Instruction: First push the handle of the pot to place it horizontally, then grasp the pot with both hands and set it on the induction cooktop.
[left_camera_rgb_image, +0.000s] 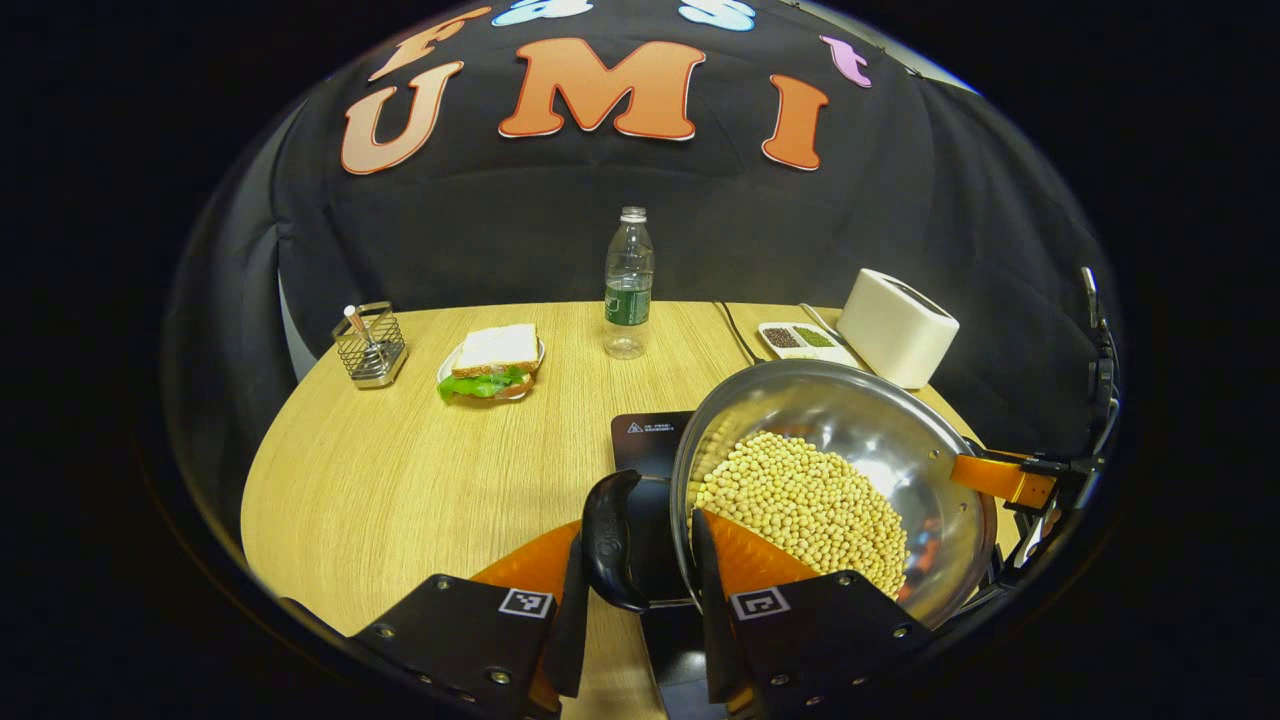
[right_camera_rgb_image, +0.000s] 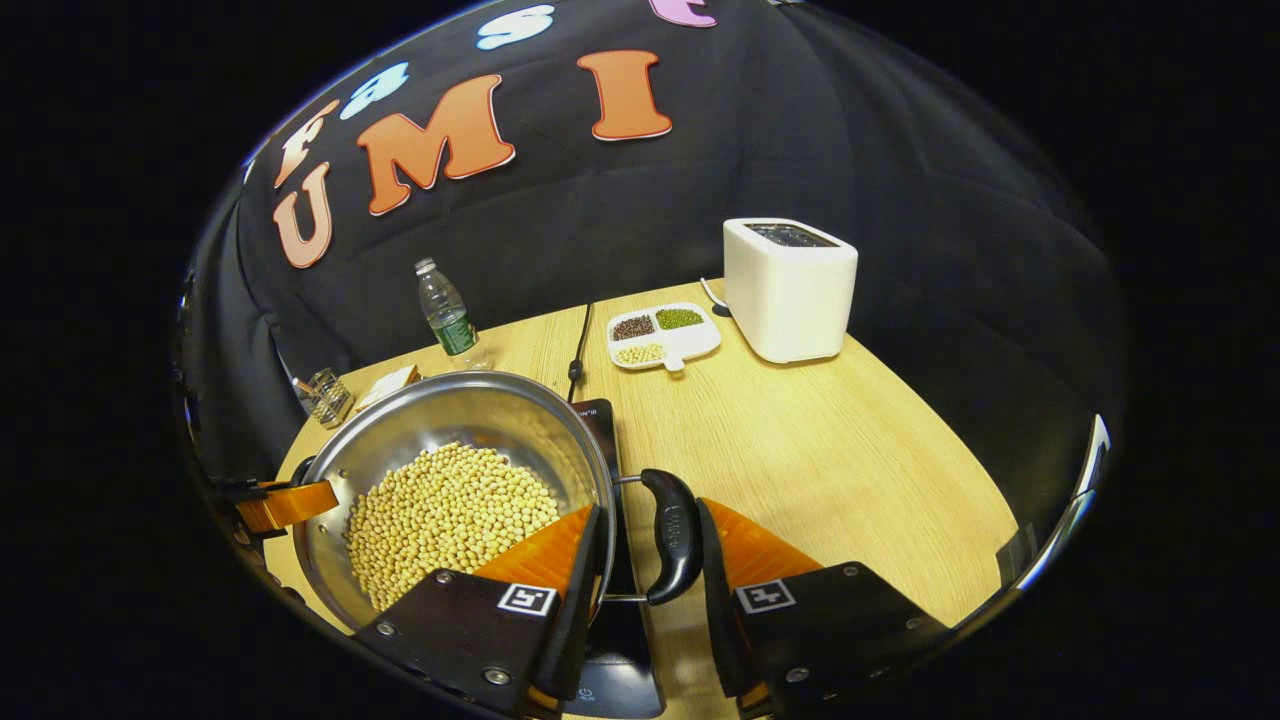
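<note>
Gleaming round steel pot (left_camera_rgb_image: 860, 420), pebbly soybeans (left_camera_rgb_image: 810, 500)

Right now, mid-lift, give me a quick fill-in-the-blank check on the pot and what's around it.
1. The pot holds pale yellow ____.
2. The left gripper has its fingers on either side of one black side ____ of the pot.
3. The black flat appliance under the pot is the induction ____.
4. The white toaster stands beside a divided ____ of beans and seeds.

Missing words: beans; handle; cooktop; tray
</note>
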